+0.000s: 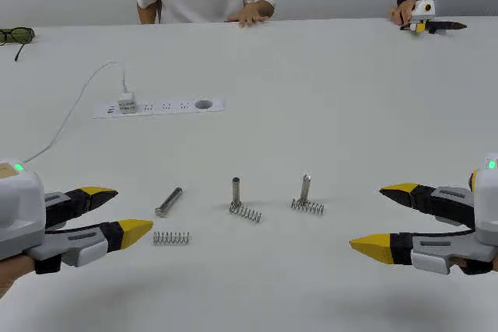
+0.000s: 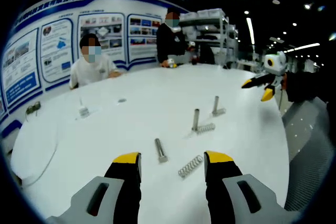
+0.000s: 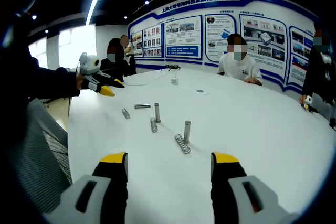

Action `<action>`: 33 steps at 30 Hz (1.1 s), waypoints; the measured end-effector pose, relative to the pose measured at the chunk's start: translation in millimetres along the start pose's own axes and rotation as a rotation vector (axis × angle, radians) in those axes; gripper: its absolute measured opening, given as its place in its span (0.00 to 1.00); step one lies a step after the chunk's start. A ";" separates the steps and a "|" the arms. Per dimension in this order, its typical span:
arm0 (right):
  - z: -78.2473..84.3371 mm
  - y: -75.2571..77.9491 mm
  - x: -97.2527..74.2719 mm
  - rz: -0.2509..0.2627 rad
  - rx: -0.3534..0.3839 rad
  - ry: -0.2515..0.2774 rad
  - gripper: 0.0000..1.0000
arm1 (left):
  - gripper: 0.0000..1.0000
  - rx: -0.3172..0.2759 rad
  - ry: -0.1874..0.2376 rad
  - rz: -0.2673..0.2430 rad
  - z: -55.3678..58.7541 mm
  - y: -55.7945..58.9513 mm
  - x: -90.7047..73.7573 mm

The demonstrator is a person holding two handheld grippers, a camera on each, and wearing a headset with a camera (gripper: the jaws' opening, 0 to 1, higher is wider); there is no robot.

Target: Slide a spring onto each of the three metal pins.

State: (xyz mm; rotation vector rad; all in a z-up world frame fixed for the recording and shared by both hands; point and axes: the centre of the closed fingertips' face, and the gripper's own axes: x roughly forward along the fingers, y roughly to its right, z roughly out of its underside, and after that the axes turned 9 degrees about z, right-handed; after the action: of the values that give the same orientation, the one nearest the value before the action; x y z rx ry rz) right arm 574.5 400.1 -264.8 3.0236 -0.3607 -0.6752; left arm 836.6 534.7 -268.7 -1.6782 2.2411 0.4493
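No spring is on a pin yet. All three pins sit in a row mid-table, between the two grippers. The left pin [image 1: 168,201] lies flat, and the left spring [image 1: 171,237] is just in front of it, not touching. The middle pin [image 1: 236,191] and right pin [image 1: 305,188] both stand upright. The middle spring [image 1: 246,212] and right spring [image 1: 307,206] each lie right at the foot of their pin.

The left gripper [image 1: 132,208] comes in from the left edge, held low over the table [image 1: 350,99] and pointing inward. Its nearer tip is close to the left spring but clear of it. The right gripper [image 1: 367,218] mirrors it from the right side, well apart from the right pin.

Both have their jaws spread wide, nothing between them, touching nothing.
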 end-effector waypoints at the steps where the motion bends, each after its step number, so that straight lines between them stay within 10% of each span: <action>1: 0.0 0.0 0.1 0.000 0.000 -0.001 0.65 | 0.48 0.001 -0.005 -0.001 -0.7 -1.5 1.6; 33: 5.4 1.9 1.1 0.003 0.001 -0.023 0.66 | 0.36 0.036 -0.238 0.048 -2.5 -27.1 71.5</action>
State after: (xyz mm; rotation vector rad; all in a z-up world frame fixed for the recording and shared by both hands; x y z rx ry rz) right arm 572.8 398.2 -270.0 3.0186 -0.3660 -0.7098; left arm 843.3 464.5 -298.3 -1.4708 2.1070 0.5840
